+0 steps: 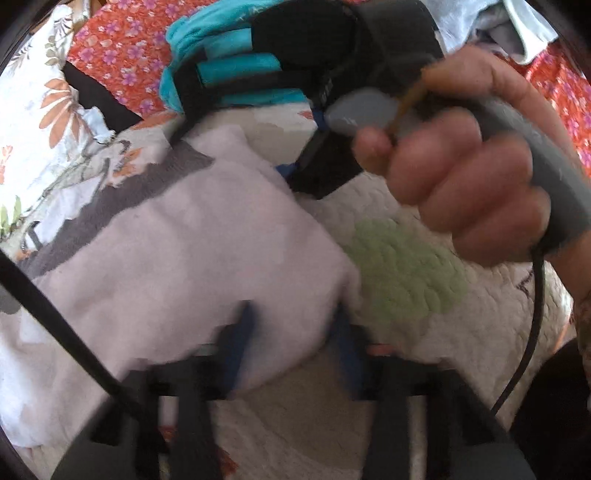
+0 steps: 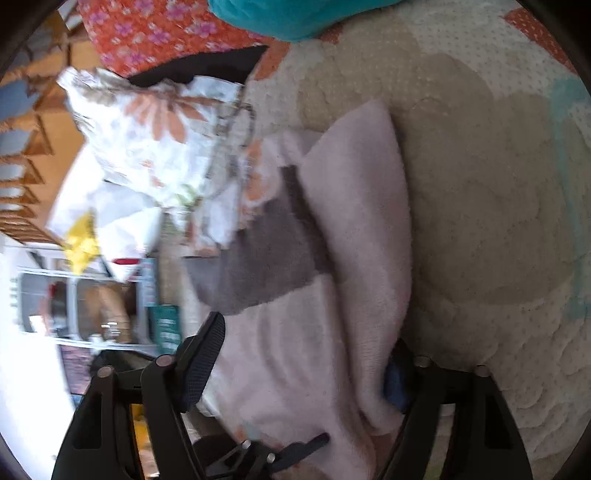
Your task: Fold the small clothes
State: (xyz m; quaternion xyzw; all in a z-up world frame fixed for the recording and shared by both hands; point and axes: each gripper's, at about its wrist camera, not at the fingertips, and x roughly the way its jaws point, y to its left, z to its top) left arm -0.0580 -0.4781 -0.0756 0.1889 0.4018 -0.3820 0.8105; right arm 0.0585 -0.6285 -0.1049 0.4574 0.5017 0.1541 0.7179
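Fuzzy pink-and-grey garment point(image 1: 177, 236), folded edge pinched in left gripper point(image 1: 291, 332), right gripper point(image 2: 306, 373) half-wide around it.

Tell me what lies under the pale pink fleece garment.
The pale pink fleece garment lies on a cream quilted bedspread with a green patch. Whatever is directly beneath the garment is covered.

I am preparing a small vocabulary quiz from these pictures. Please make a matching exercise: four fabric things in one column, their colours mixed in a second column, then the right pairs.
Things:
1. folded fleece garment
2. quilted bedspread
3. crumpled cloth at the top edge
4. patch on the bedspread

Colours:
A. teal
B. light green
C. pale pink with a grey block
D. cream and beige

Pairs: 1-C, 2-D, 3-A, 4-B
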